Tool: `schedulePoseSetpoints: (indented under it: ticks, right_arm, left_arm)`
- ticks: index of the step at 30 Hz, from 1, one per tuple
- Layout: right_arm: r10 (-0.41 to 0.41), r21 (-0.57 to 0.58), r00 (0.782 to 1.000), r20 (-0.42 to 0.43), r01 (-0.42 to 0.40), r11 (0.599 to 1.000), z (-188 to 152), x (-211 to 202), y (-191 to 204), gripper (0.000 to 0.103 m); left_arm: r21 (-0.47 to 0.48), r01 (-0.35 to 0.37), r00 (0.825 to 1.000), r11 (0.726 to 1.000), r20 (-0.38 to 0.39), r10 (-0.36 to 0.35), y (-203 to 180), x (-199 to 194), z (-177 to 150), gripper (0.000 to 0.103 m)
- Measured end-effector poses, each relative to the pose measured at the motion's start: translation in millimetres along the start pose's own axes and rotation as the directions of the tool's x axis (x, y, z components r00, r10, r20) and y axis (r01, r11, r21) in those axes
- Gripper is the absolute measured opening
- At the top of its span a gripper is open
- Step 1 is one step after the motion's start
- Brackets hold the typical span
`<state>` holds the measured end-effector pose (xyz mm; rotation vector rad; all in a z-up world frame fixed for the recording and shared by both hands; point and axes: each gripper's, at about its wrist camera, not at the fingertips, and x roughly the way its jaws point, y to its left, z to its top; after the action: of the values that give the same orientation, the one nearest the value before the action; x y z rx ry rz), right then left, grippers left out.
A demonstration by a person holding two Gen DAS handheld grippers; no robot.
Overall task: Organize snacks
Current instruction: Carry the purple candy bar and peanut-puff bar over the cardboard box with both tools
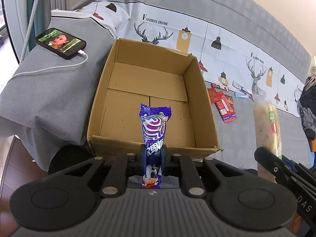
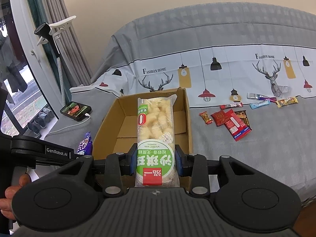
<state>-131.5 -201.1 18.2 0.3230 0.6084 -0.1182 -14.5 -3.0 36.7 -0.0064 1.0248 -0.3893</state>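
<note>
Home bedroom, bed (image 2: 246, 158) under grey printed sheet, window curtains (image 2: 65, 45), shoes (image 2: 40, 119) by the glass, charging phone (image 2: 76, 111)

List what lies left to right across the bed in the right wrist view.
Phone → purple candy packet → cardboard box → small orange candy → red packets → light blue wrapper → gold wrapper.

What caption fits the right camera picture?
Right gripper clamps a long clear pastry packet above the empty brown cardboard box.
</note>
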Motion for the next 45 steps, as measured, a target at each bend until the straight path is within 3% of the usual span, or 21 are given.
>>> schedulePoseSetpoints:
  ticks: [25,45]
  right_arm:
    - [-0.006,-0.014,1.0,-0.031,0.006,1.0,-1,10,-1,0.038]
    - [-0.027,-0.042,0.998,-0.061,0.025,0.999,9,38,4,0.038]
  left_arm:
    - [-0.022,-0.005,1.0,1.0,-0.016,0.005,2,9,2,0.015]
    - [-0.054,-0.013,1.0,0.998,-0.005,0.013,11,24,27,0.015]
